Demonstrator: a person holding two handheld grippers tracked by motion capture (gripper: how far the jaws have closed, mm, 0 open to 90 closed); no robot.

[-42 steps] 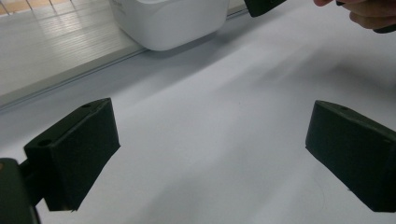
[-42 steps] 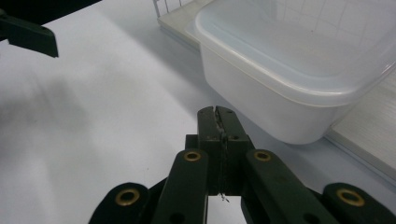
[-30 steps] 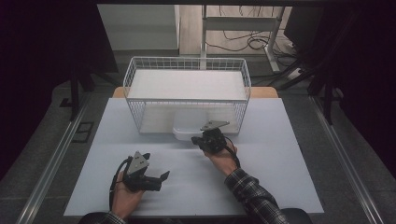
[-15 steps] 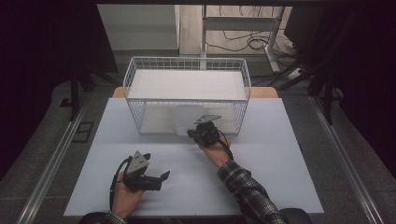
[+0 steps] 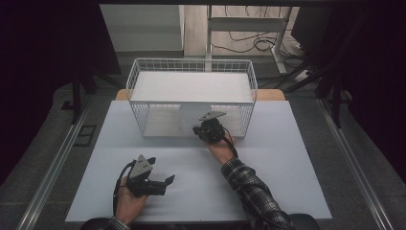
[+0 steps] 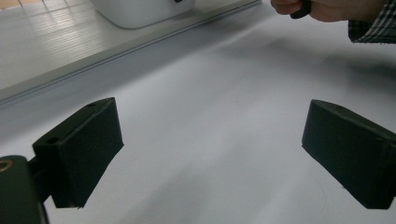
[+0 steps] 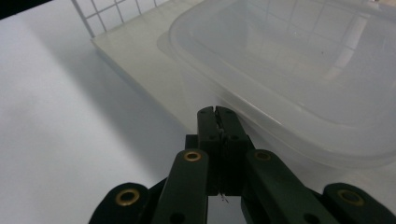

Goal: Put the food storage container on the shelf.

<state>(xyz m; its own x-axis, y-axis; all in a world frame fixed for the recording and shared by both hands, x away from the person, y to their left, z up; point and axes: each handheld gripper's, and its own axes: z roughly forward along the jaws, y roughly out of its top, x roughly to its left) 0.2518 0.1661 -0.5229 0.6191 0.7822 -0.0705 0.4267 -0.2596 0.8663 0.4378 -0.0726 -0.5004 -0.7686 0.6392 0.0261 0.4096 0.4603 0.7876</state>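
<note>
Translucent plastic tub sits tilted in the wire basket's open front, right hand-held gripper clenched, seemingly pinching its rim; thin grip could slip and drop it; left hand-held gripper released over the bench.

1. Your right gripper sits at the front of the wire basket; in the high view its body and grey plate cover the jaw tips, so whether they hold anything can't be told there.
2. The translucent tub runs off the top and right edges of the right gripper view. Jaws look pressed together just at its rim; can't tell if the rim is between them.
3. High view: basket wires cover part of the tub; shape unclear.
4. Left gripper view: right hand is cut off by the top edge; the white item by the basket is cropped too.
</note>
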